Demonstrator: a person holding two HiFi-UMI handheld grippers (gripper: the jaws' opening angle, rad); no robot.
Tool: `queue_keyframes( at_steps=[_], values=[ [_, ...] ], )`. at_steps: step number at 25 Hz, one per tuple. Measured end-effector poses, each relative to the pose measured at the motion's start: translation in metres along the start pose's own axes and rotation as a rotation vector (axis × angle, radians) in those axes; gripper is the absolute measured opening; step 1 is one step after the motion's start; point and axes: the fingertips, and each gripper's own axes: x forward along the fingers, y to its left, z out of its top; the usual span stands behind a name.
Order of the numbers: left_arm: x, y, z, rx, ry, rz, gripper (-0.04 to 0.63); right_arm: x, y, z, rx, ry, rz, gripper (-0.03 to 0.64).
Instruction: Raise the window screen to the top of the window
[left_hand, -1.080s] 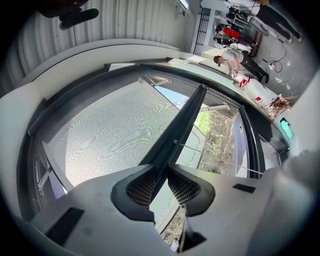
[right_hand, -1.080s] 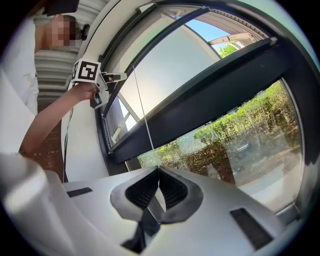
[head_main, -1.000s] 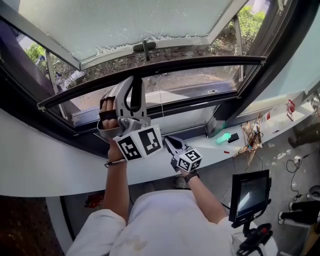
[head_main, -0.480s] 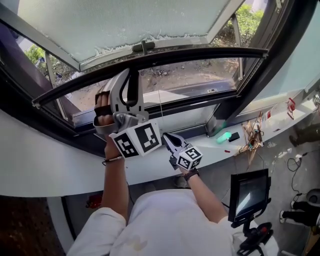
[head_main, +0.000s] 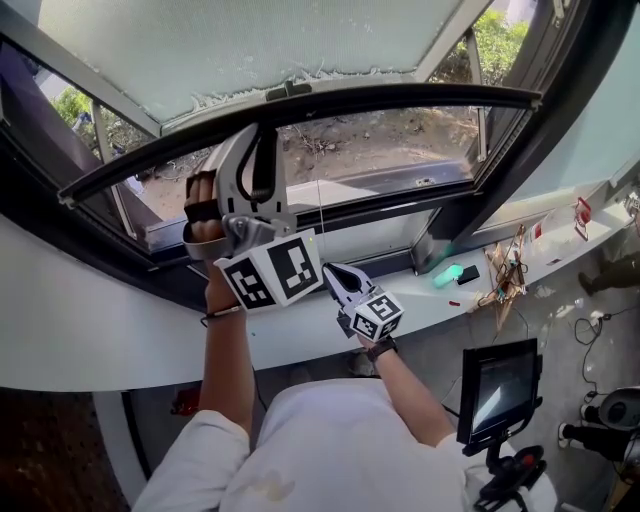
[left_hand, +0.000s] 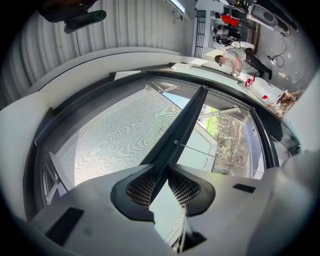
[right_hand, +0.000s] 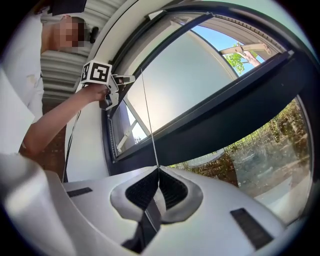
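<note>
The window screen's bottom bar (head_main: 400, 98), partway up the window frame (head_main: 505, 150), is clamped in the left gripper (left_hand: 161, 175). Its thin cord (right_hand: 149, 115) is pinched by the right gripper (right_hand: 159, 174). Light and stiff, the bar is judged the best hold.

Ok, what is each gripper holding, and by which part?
Left gripper clamps the window screen's dark bottom bar, left of its cord; right gripper pinches that thin cord low down.
</note>
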Motion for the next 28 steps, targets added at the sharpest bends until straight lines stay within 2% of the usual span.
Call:
queue_keyframes(
  at_steps=[6,14,28],
  values=[
    [0.002,0.007,0.004,0.004,-0.016,0.023,0.057,0.006,0.006,0.007,-0.024,0.031,-0.014,0.005],
    [0.007,0.026,0.015,0.01,-0.046,0.065,0.058,0.008,0.014,0.027,-0.03,-0.032,0.022,0.005],
    [0.014,0.054,0.029,0.027,-0.084,0.111,0.058,0.013,0.025,0.057,-0.051,-0.093,0.032,0.005]
  ],
)
